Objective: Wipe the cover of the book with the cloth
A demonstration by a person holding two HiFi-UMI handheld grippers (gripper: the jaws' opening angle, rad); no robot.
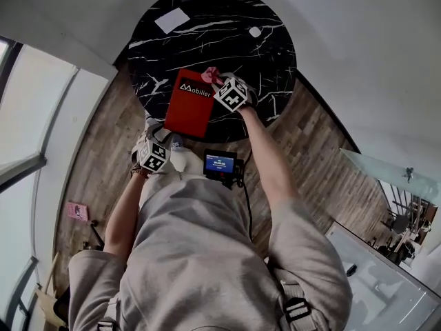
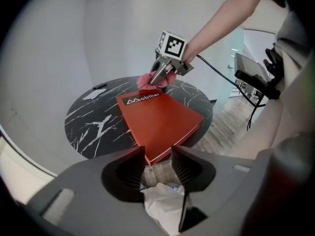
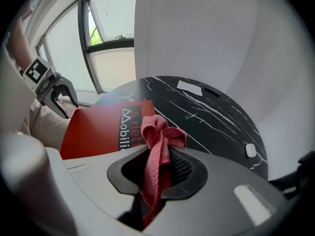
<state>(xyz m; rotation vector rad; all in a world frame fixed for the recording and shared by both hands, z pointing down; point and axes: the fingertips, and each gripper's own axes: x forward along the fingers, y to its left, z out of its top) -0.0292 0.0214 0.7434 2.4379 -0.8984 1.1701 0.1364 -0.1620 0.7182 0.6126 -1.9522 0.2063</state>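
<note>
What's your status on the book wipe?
Right gripper shut on pink cloth, at far corner of book. Left gripper open, empty, by its near corner. Cover unobstructed.

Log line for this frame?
right hand-held gripper: shut on pink cloth, at title end of red book | left hand-held gripper: open, empty, near book's other end | book: flat on table

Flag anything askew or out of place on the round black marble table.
The red hardcover book lies skewed, its near corner seemingly jutting past the table's rim, right in front of the open left gripper. Nothing spilled or damaged shows.
</note>
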